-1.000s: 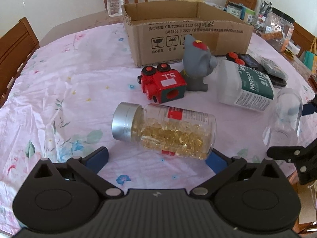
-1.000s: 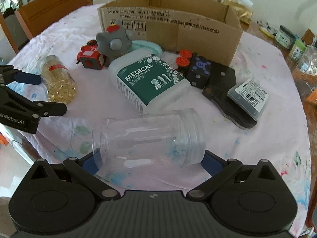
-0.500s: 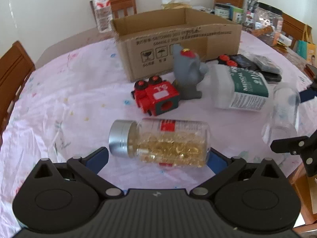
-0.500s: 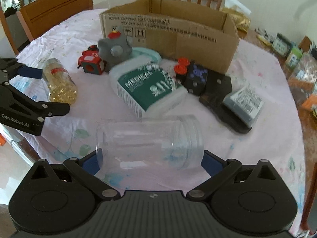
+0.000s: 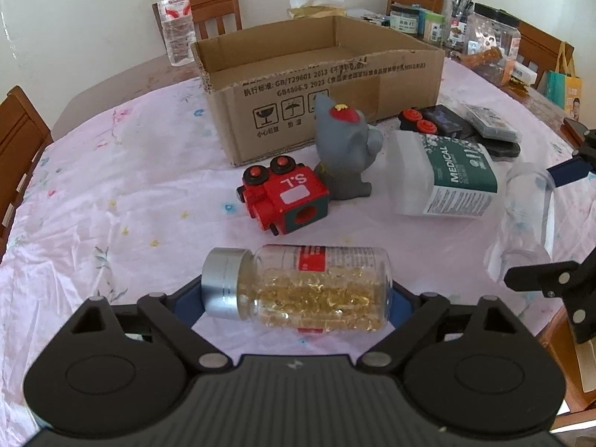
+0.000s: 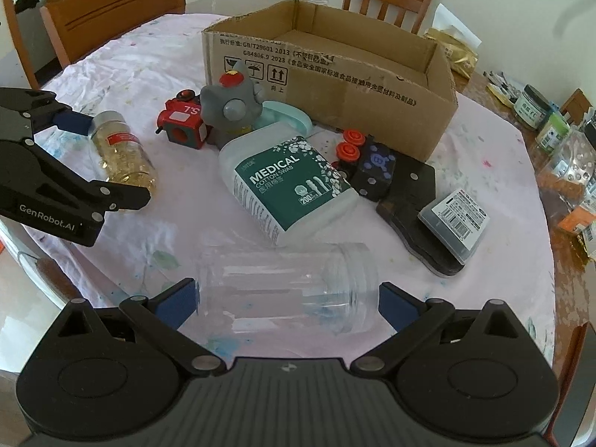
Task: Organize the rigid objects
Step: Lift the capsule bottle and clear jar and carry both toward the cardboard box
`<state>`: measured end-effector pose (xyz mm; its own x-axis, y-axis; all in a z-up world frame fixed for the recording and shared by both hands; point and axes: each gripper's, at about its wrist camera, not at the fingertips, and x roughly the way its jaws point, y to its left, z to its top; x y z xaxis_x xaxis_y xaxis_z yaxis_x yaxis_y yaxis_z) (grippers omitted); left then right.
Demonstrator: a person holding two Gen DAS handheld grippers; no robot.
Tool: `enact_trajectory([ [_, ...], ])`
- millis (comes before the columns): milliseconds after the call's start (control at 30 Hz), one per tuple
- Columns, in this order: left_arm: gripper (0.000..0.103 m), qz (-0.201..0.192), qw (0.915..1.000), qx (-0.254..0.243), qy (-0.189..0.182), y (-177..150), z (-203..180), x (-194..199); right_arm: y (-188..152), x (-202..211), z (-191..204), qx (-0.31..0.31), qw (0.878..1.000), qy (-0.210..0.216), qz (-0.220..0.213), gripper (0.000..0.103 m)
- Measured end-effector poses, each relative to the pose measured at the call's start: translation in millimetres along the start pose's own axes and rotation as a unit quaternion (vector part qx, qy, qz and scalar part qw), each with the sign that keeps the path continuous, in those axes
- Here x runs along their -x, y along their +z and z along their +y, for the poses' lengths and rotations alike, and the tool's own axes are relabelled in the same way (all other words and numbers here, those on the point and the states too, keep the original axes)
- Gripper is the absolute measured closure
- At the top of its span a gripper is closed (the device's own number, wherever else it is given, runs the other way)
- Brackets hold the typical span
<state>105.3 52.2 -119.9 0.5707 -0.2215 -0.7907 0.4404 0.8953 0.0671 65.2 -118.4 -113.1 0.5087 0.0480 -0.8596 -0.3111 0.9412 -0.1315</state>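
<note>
My left gripper point(image 5: 294, 296) is shut on a clear bottle of yellow capsules point(image 5: 298, 290) with a silver cap, held end to end above the table; the bottle also shows in the right wrist view point(image 6: 121, 151). My right gripper point(image 6: 287, 298) is shut on an empty clear plastic jar point(image 6: 287, 288), lifted off the cloth; the jar shows in the left wrist view point(image 5: 525, 219). An open cardboard box point(image 5: 320, 82) stands behind, and shows in the right wrist view point(image 6: 335, 70).
On the pink tablecloth point(image 5: 111, 193) lie a red toy train block point(image 5: 287, 197), a grey elephant toy point(image 5: 346, 149), a cotton swab tub point(image 6: 283, 182), a dark toy car point(image 6: 368, 164), black pads with a small case point(image 6: 452, 219). Chairs and jars ring the table.
Both grippers have risen with their loads: the capsule bottle and the clear jar have left the cloth and the views look from higher up.
</note>
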Motion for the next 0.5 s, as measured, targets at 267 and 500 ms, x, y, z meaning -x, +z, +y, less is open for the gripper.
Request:
enact_trajectory([
  [267, 0.01, 0.018, 0.9997, -0.013, -0.014, 4.6, 3.5, 0.4, 3.4, 1.2, -0.2, -0.007, 1.0, -0.004, 0.017, 0.01],
  [500, 0.01, 0.025, 0.9981, -0.044, -0.037, 15.3, 12.2, 11.8, 12.5, 8.0, -3.7, -0.015, 1.0, -0.003, 0.026, 0.01],
])
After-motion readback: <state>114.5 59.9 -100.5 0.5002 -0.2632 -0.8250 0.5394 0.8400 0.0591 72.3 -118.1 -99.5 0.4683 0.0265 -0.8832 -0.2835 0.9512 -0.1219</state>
